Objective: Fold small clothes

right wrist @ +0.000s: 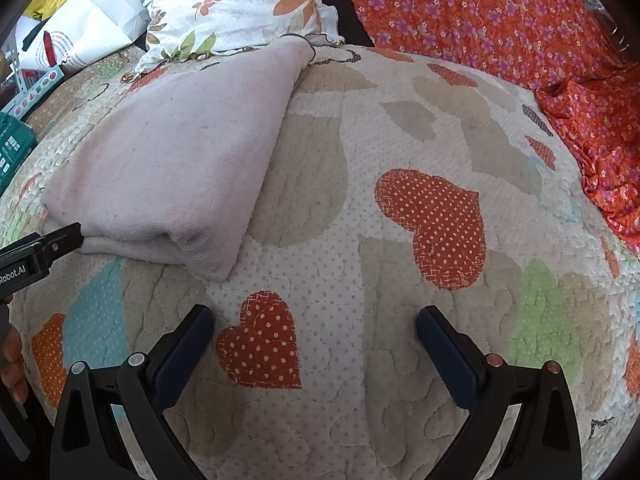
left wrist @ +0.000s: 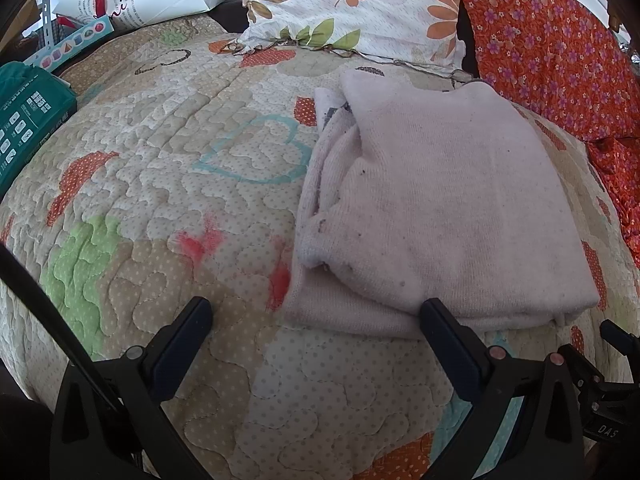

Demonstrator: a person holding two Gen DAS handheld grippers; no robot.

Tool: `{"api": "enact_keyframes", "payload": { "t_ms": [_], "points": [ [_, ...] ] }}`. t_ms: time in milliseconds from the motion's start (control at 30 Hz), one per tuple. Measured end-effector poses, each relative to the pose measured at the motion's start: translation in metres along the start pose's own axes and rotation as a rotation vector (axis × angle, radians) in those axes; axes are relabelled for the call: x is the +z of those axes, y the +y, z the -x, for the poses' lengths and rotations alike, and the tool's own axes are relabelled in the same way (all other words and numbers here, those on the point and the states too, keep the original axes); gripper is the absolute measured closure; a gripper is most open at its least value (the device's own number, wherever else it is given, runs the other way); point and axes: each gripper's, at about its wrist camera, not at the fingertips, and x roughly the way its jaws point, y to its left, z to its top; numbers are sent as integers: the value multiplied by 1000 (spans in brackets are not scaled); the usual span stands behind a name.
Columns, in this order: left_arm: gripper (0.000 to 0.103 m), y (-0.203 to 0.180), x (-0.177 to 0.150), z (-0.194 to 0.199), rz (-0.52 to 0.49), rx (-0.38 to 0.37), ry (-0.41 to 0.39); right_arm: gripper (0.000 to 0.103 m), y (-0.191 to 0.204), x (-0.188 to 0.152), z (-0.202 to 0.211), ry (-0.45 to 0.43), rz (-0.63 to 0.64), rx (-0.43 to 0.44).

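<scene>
Both my hand-held grippers, left (left wrist: 316, 316) & right (right wrist: 316, 316), released. Pale pink folded knit garment (left wrist: 440, 200) on quilted bed (left wrist: 160, 160): soft, light, floppy; I'd pinch near-edge layers.

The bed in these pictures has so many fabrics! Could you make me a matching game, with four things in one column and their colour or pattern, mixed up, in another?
Things:
1. folded knit garment
2. pillow
3. draped cloth along the right side
4. box at the left edge

Looks:
A. orange-red with small purple flowers
B. teal green with white printing
C. plain pale pink
D. white with large orange flowers and green leaves

Pairs: 1-C, 2-D, 3-A, 4-B
</scene>
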Motion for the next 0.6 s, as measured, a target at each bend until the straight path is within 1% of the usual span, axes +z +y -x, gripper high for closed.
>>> {"api": "enact_keyframes", "payload": {
  "t_ms": [467,600],
  "points": [
    [0,0,0,0,5,0,-10,0,2,-1,0,-21,-7,-7],
    [0,1,0,4,21,-8,-28,0,5,-1,4,-42,1,-23]
  ]
}}
